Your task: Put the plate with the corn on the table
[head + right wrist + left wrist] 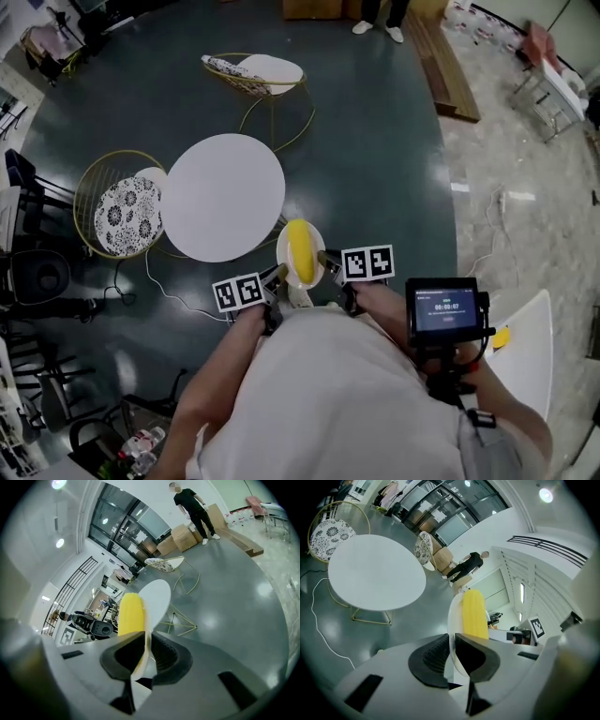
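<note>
A round white table [222,195] stands on the dark floor, its top bare. Two gold wire chairs with patterned cushions flank it, one at its left [122,211] and one beyond it [258,73]. The small white round plate [283,251] is in the air just beside the table's near edge, not yet over it. One yellow corn cob [300,249] lies loose along its middle.

There are two grippers. The left gripper [279,275] and the right gripper [325,260] each have their jaws clamped on the thin rim, at opposite sides.

The main risk is probably tilt: if one gripper rises or lags, the cob could roll off. The rim might also slip from such a narrow pinch. Coming in too low could knock the plate against the table edge.
</note>
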{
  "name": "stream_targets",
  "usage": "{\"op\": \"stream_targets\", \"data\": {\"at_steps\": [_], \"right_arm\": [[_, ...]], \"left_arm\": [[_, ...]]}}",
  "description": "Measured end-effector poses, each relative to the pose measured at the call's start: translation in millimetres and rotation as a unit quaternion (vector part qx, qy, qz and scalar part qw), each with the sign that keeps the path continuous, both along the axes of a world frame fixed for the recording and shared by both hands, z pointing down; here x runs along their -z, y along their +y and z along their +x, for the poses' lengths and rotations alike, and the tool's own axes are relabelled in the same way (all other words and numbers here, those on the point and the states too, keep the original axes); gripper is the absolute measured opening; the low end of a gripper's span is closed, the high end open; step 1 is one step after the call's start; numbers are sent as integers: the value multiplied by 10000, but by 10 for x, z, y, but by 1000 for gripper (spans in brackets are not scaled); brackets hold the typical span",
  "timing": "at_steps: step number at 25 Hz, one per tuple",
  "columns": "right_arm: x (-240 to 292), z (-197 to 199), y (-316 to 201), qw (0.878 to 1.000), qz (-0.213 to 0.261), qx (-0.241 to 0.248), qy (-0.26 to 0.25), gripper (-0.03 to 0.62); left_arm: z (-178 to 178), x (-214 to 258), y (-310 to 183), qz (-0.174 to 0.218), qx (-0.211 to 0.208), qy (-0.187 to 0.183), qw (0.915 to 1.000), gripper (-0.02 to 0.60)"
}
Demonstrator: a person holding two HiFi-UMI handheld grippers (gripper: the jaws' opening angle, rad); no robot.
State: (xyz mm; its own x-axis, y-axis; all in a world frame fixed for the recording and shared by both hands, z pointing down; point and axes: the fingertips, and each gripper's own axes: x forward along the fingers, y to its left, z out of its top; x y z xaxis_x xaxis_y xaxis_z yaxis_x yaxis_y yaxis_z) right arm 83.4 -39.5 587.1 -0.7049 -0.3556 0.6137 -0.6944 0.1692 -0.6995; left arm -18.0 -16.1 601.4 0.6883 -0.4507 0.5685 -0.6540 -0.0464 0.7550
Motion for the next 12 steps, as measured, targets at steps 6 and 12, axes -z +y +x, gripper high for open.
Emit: {"op": "stream_targets", "data": {"at_steps": [6,12], "right_arm": [[33,-16,-78,9999,95,-65,-10,54],[74,4,-162,9998,132,-142,29,54]], "left_arm": [[-20,28,-111,98,-61,18,9999,40],[3,58,-202,129,-141,81,9998,40]]}}
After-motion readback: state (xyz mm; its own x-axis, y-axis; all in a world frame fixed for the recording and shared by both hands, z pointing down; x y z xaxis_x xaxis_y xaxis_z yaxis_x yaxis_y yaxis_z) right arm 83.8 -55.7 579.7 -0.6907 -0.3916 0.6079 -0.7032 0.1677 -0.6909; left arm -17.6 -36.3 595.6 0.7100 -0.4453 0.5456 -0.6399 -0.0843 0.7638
